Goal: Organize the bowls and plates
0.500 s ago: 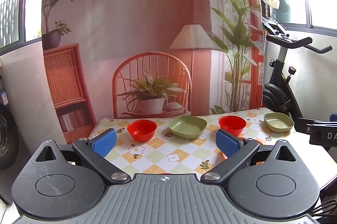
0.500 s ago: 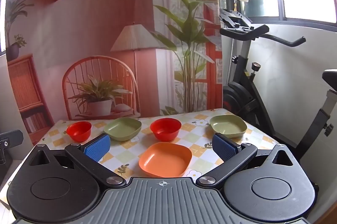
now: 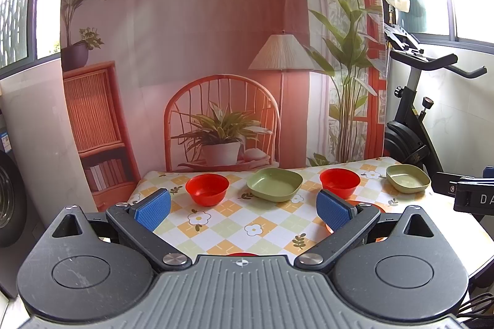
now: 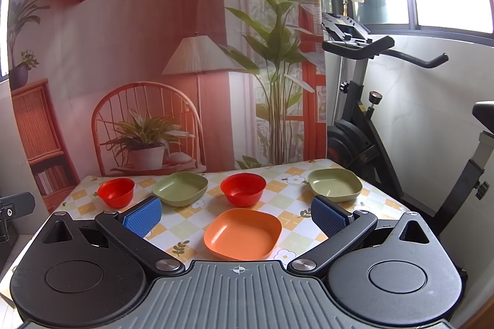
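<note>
Both views match the earlier frames; nothing has shifted. Left gripper (image 3: 244, 207) and right gripper (image 4: 236, 216) hover with jaws apart, empty, the right above the orange plate (image 4: 243, 234).

Orange plate (image 4: 244, 234) sat on the counter (image 4: 287, 200), clear cloth on its left and right, both tongs spread wide, empty. Behind the orange plate stood a row, left to right: small red bowl (image 4: 116, 192), green plate (image 4: 180, 188), red bowl (image 4: 243, 188), second green plate (image 4: 335, 184). Narrow gaps between them, none touching. Red bowl stood just behind the orange plate. Printed backdrop (image 4: 154, 51) closed off the far edge; exercise bike (image 4: 364, 125) blocked the right side.
</note>
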